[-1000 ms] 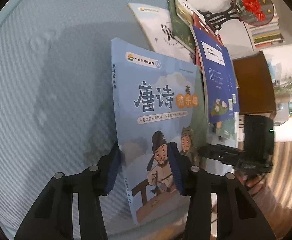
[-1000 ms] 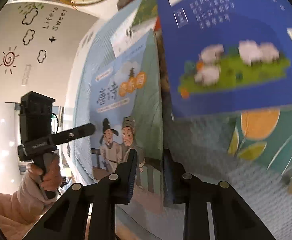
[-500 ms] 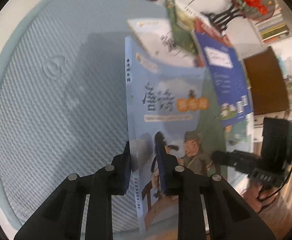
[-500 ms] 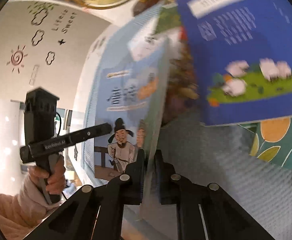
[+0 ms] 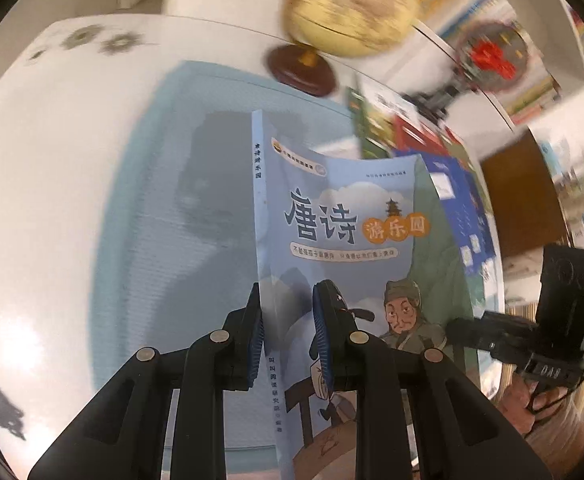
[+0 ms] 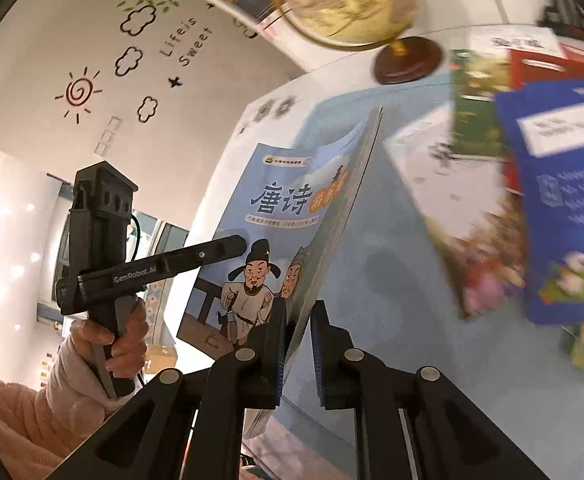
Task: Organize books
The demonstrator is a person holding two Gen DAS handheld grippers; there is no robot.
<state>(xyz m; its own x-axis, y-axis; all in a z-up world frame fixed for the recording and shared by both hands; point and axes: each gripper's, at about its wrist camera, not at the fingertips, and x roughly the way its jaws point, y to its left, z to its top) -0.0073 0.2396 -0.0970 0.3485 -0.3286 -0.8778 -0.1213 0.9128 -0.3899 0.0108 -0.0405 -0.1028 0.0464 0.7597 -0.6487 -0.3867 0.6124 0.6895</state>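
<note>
- Lifting the light-blue poetry book (image 5: pixel 343 216) clear of the blue mat (image 5: pixel 140 240), both grippers sharing the load.
- Pinched near the spine edge by the left gripper (image 5: pixel 288 332), blue pads closed on the cover and the back; jaws just drawn in from a wider stance.
- Pinched along the open page edge by the right gripper (image 6: pixel 295 340), pads tight on the thin block of pages; jaws likewise just closed, book between them.
- Held tilted in the air above the mat, cover facing up and toward the left-hand side, no corner seen touching the surface.
- Lying spread on the mat beyond: a dark-blue book (image 6: pixel 563 200), a white book (image 6: pixel 451 200) and a green book (image 6: pixel 479 92), overlapping, not yet gathered.
- Standing at the far edge of the mat, a globe (image 6: pixel 347 0) on a wooden base, blurred in both views.
- Judged as the pick-up step of the first book, most of the sorting still ahead.
- Calling next for a steady two-handed carry, with even grip and matched motion so the soft cover neither bends nor slips, then a set-down as the start of a neat stack; destination not visible.
</note>
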